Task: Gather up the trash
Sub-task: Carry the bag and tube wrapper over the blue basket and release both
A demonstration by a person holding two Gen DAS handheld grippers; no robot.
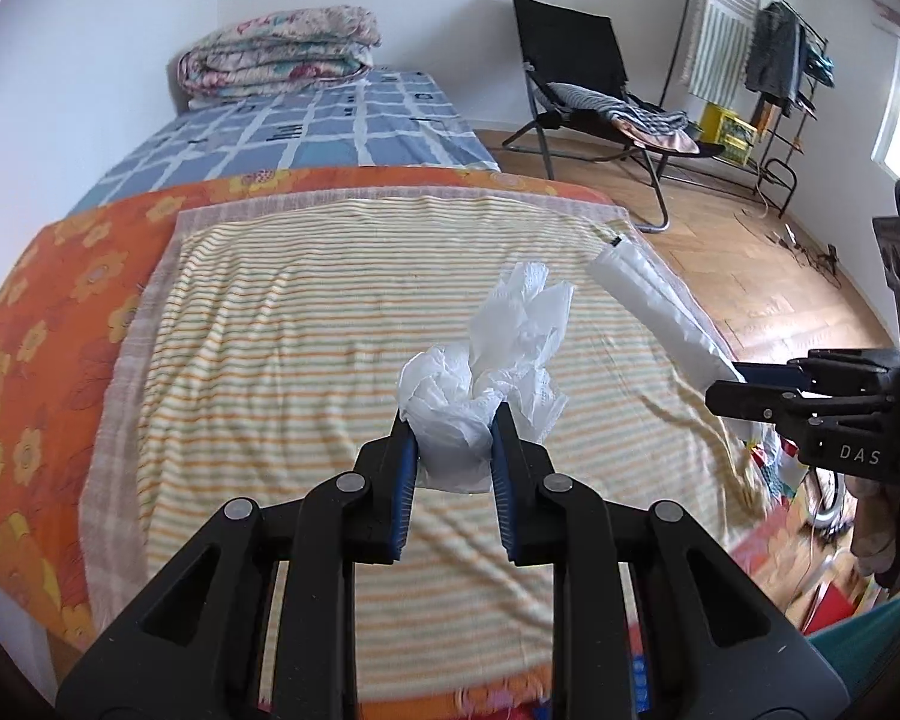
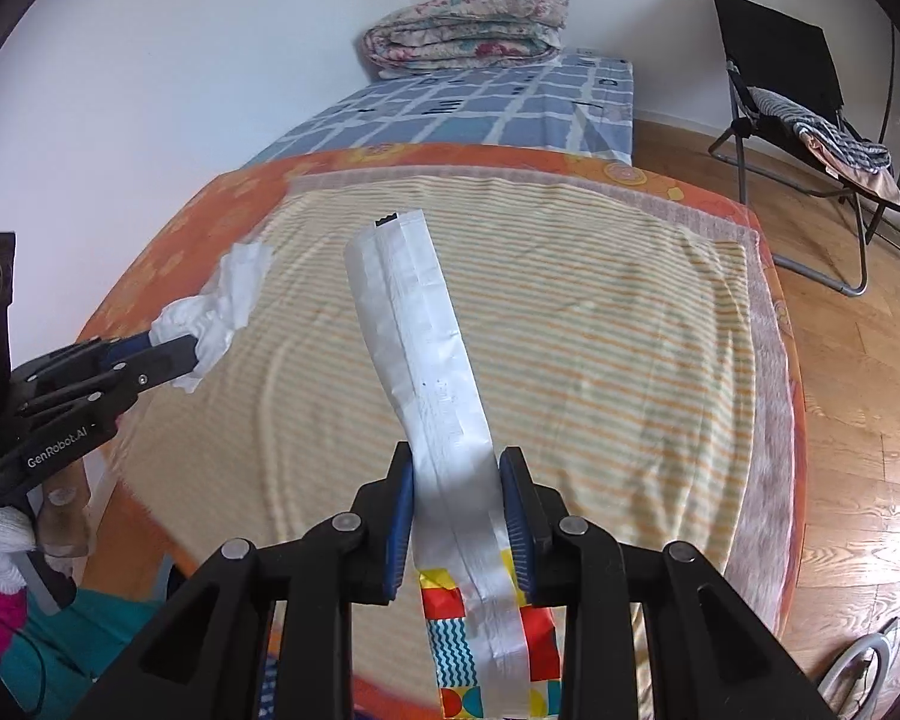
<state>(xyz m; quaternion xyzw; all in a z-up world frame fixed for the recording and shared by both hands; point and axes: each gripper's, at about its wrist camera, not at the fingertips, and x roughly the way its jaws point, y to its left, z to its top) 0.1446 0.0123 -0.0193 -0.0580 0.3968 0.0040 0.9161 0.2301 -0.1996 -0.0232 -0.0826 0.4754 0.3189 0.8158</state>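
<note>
My left gripper (image 1: 453, 441) is shut on a crumpled white tissue (image 1: 498, 354) and holds it above the striped towel (image 1: 306, 324) on the bed. It also shows in the right wrist view (image 2: 195, 354), with the tissue (image 2: 222, 306) sticking out. My right gripper (image 2: 457, 498) is shut on a long silver snack wrapper (image 2: 417, 324) with a colourful printed side, held above the towel. In the left wrist view the right gripper (image 1: 729, 387) is at the right edge with the wrapper (image 1: 654, 306) pointing up and left.
The towel lies on an orange flowered sheet (image 1: 48, 312) over a blue checked sheet (image 1: 306, 126). A folded quilt (image 1: 282, 51) sits at the far end. A black folding chair (image 1: 576, 84) and a clothes rack (image 1: 750, 48) stand on the wooden floor (image 2: 858, 396).
</note>
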